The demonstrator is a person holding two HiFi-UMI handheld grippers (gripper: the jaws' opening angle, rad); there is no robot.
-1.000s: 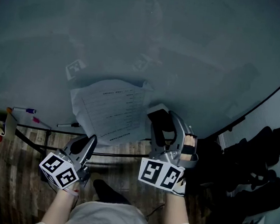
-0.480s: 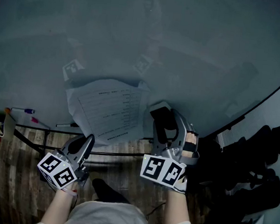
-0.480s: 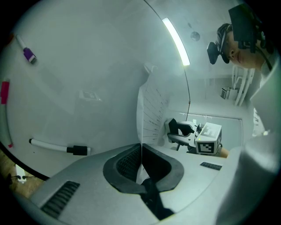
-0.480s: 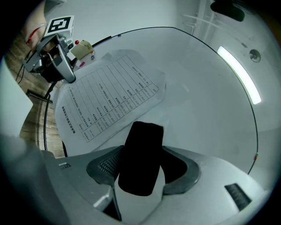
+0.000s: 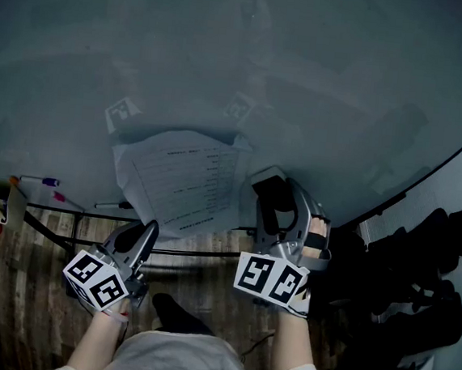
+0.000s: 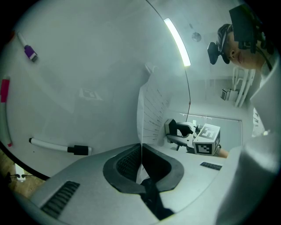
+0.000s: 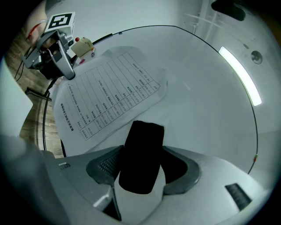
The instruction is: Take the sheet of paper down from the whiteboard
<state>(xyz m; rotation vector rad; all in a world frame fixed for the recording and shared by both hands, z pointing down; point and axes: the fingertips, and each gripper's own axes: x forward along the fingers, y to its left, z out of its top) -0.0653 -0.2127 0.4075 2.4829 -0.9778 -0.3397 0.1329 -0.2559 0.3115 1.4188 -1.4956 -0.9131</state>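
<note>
Sheet of paper point(image 5: 186, 184): flat on whiteboard point(image 5: 227, 58), lower edge pulled away from it.
Left tool point(image 5: 150, 229): clamped shut on that lower edge.
Right tool point(image 5: 279, 194): gripping black eraser point(image 7: 141, 156), at the sheet's right edge.

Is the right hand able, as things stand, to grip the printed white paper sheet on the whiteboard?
Probably not: the right tongs are full, closed on a black-faced eraser block. Nothing stands between them and the printed white paper sheet.
</note>
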